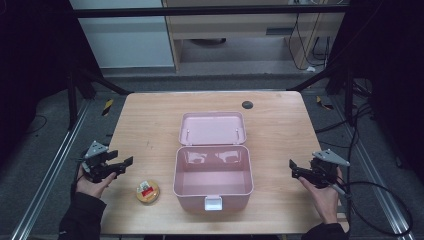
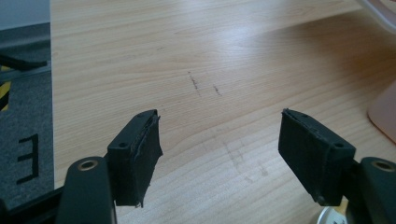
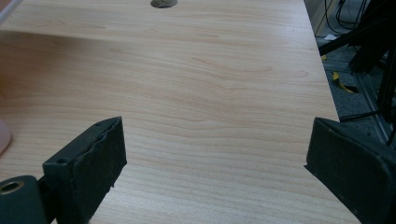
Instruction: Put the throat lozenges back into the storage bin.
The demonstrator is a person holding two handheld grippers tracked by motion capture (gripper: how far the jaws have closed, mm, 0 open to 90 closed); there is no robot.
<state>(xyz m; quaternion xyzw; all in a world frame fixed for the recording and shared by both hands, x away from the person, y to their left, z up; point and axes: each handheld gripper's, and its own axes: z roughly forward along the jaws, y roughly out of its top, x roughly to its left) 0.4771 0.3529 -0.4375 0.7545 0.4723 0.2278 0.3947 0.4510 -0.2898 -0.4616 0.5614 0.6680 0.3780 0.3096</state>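
A pink plastic box (image 1: 212, 180) stands open at the middle of the wooden table (image 1: 145, 120), its lid (image 1: 212, 128) laid back flat behind it and a white latch at its front. Nothing lies inside it. A small round tin (image 1: 147, 191) with a red and white label lies left of the box near the front edge. My left gripper (image 1: 125, 165) is held over the table's left side, open and holding nothing (image 2: 219, 140). My right gripper (image 1: 294, 169) hovers at the table's right side, jaws wide open and bare (image 3: 215, 154).
A dark round grommet hole (image 1: 247, 105) sits at the table's back right (image 3: 163, 3). Metal rails and black cables run along the floor on both sides. A corner of the pink box (image 2: 385, 112) shows at the right in the left gripper view.
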